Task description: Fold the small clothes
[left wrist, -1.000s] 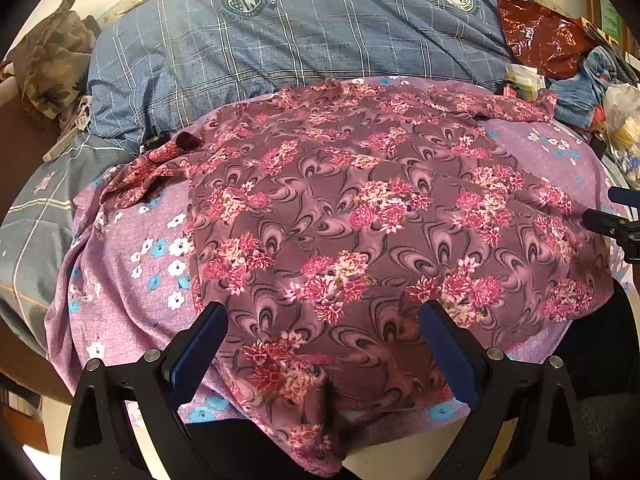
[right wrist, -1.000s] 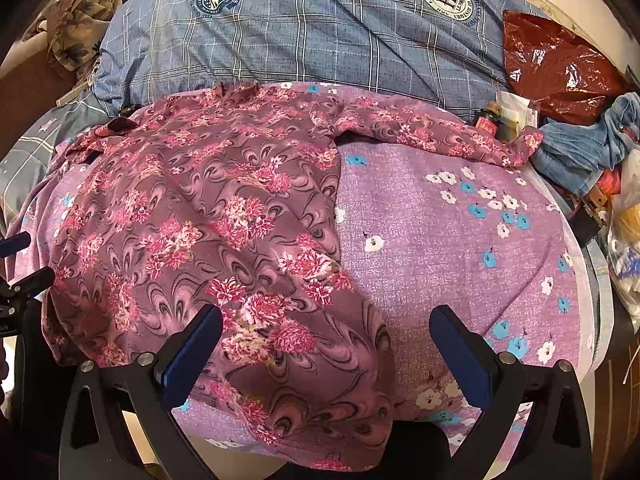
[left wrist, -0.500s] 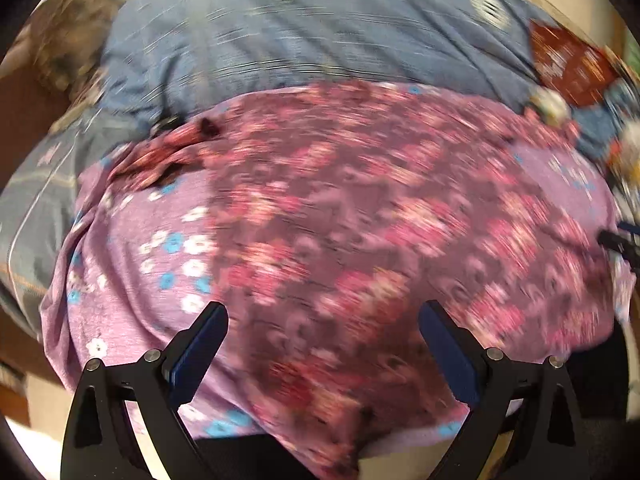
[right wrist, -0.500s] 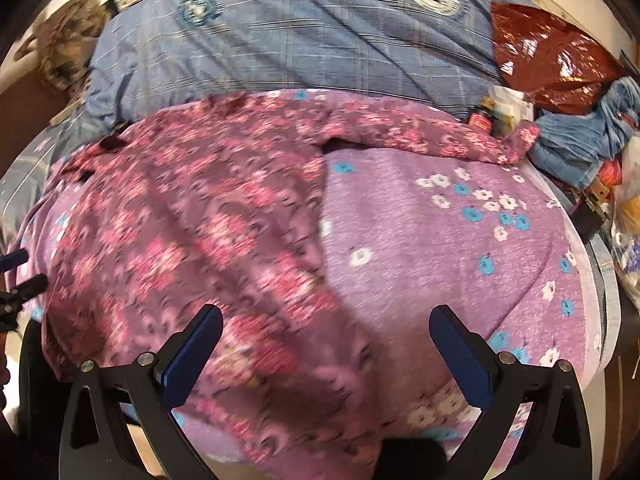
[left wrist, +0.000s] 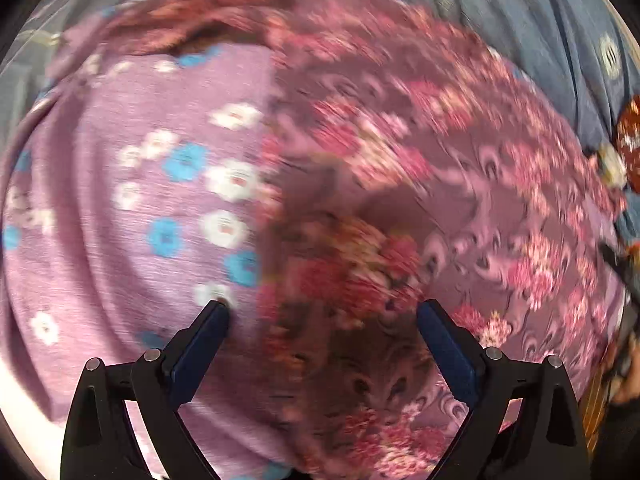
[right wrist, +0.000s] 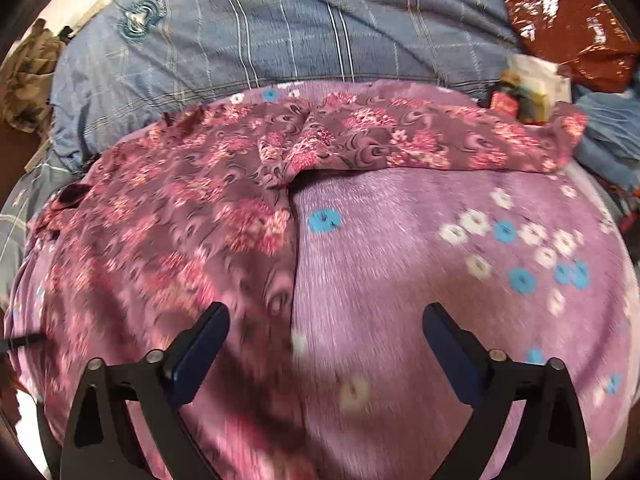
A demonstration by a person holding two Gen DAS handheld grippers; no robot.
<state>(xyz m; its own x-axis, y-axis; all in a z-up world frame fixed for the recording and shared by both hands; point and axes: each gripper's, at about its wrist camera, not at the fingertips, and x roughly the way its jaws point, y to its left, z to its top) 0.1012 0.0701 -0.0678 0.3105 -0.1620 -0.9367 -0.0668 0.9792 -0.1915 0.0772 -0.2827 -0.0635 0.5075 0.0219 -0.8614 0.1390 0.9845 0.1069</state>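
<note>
A maroon floral garment (left wrist: 420, 184) lies spread flat on a purple flowered bedsheet (left wrist: 120, 200). In the right wrist view the garment (right wrist: 180, 220) covers the left half, with one sleeve (right wrist: 440, 144) stretched to the right. My left gripper (left wrist: 322, 312) is open and empty, low over the garment's left side edge. My right gripper (right wrist: 326, 316) is open and empty, low over the garment's right side edge, where it meets the sheet (right wrist: 440, 280). Both views are motion-blurred.
A blue plaid blanket (right wrist: 280, 28) lies behind the garment. A red foil bag (right wrist: 568, 20), small bottles and boxes (right wrist: 520, 96) and blue denim cloth (right wrist: 612, 136) crowd the right. A camouflage cloth (right wrist: 28, 80) sits at far left.
Both grippers have moved forward and down toward the garment. The left one has swung to its left edge, the right one along its right edge. Both stay open.
</note>
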